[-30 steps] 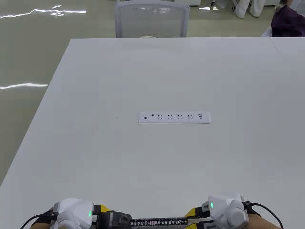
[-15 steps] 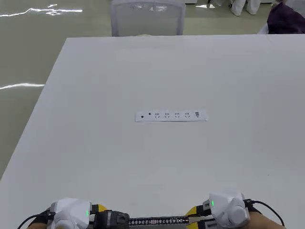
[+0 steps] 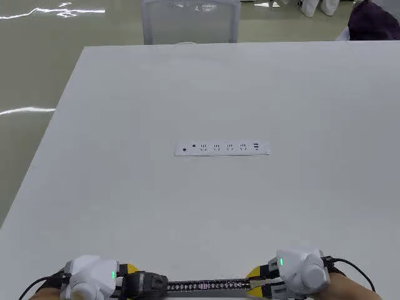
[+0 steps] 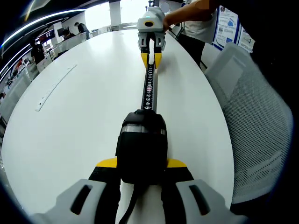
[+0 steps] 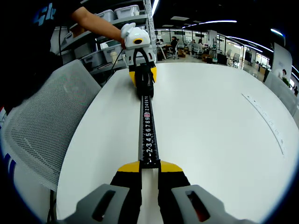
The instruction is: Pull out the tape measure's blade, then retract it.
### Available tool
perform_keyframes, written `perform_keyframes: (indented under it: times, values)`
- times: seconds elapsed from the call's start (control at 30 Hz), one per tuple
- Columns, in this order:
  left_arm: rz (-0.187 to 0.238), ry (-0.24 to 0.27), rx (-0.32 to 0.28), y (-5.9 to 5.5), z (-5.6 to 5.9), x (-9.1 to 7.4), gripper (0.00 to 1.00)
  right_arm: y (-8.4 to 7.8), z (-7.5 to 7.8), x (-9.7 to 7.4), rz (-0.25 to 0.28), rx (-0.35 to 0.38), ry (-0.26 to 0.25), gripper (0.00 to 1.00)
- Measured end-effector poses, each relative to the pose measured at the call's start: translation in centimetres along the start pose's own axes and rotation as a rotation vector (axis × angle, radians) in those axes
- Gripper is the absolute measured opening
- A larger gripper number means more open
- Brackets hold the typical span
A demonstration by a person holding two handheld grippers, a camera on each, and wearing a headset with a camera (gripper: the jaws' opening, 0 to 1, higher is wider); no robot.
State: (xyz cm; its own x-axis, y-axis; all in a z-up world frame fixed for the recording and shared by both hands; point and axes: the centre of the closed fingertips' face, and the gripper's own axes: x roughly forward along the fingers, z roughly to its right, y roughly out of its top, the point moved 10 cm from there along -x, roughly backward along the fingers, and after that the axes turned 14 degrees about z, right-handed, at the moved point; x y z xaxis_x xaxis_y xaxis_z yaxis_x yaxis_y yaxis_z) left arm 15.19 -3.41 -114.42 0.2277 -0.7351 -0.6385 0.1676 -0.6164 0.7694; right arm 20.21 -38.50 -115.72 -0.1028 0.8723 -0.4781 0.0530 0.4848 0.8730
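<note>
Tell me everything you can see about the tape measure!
The tape measure has a black case with a shiny band across its top, clamped between the yellow-tipped jaws of the left gripper. Its blade is black with white numbers and a red mark partway along. It is pulled out straight over the white table. The right gripper pinches the blade's free end.

The white table (image 3: 125, 206) takes up most of the head view. Its far edge runs near the top of the frame and its left edge slants down toward the lower left. A white power strip (image 3: 222, 149) lies flat at the middle, its long side parallel to the far edge. At the bottom edge, the tape measure (image 3: 147, 285) and its drawn-out blade (image 3: 206, 286) sit low over the surface; I cannot tell whether they touch it.
</note>
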Motion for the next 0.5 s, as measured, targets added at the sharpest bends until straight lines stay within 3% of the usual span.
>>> perform_keyframes:
  times: [0.5]
  values:
    - [-0.006,0.0,0.0,-0.02,0.01,-0.06,0.29,-0.38,-0.07,-0.69,-0.004,0.006,-0.004,0.09]
